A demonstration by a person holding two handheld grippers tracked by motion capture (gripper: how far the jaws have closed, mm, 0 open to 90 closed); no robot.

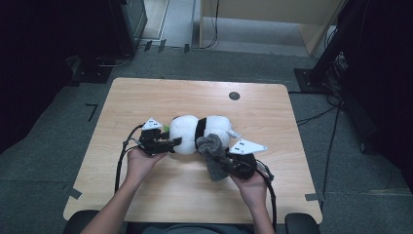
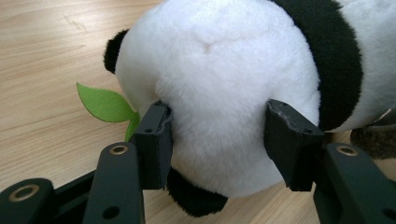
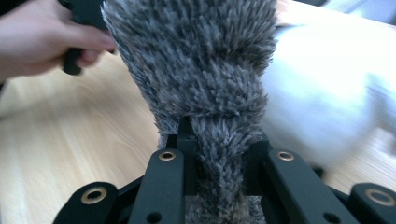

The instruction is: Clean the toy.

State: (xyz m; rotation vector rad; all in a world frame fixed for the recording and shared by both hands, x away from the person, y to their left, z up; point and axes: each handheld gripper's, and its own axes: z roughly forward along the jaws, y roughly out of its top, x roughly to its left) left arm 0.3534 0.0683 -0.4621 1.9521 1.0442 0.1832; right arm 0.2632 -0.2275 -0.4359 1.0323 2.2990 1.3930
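While the plush panda point(image 1: 199, 132) lay on its side at the middle of the wooden table point(image 1: 146, 97), it was flanked in the high view by both tools: the left gripper point(image 1: 171, 143) was set against its white head end, and the right gripper point(image 1: 225, 162) was clamped on a grey fuzzy scarf point(image 1: 212, 151) draped at the toy's black band. Both hands were kept at the near side of the table.

Left gripper view: the panda's white head point(image 2: 219, 93) was squeezed between the two black jaws, plush bulging around the pads, so the toy was gripped and steadied. A green felt leaf point(image 2: 105, 105) was seen beside the head, lying on the tabletop.

Right gripper view: the scarf point(image 3: 201, 79) was pinched tight in the closed jaws, a bunched strand running down between them; the white body point(image 3: 317, 88) was blurred behind, the left hand point(image 3: 42, 39) far off.

Progress, as judged: scarf picked up and brought to the neck, wrapping apparently begun but not finished. One end was left hanging; a full turn or tie was not yet made.
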